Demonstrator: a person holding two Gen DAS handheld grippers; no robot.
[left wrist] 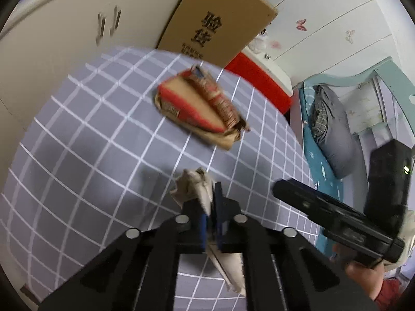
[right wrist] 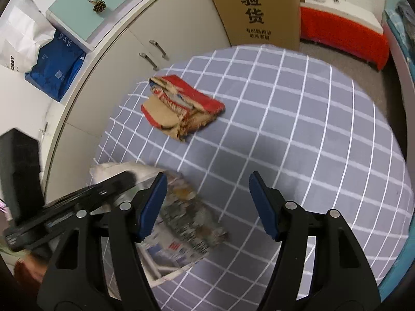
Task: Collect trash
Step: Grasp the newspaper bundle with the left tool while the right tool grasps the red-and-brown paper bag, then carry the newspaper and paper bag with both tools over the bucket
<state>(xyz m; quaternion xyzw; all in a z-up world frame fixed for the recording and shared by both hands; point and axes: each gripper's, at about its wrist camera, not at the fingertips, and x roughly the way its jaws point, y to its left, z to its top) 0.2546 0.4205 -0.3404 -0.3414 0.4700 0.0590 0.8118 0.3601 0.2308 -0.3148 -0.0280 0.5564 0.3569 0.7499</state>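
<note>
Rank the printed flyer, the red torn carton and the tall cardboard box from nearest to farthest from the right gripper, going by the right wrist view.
1. Printed flyer: on the checked cloth just below the right gripper, toward its left finger.
2. Red torn carton: farther up the cloth, left of centre.
3. Tall cardboard box: beyond the cloth's far edge, standing by the cabinets.
</note>
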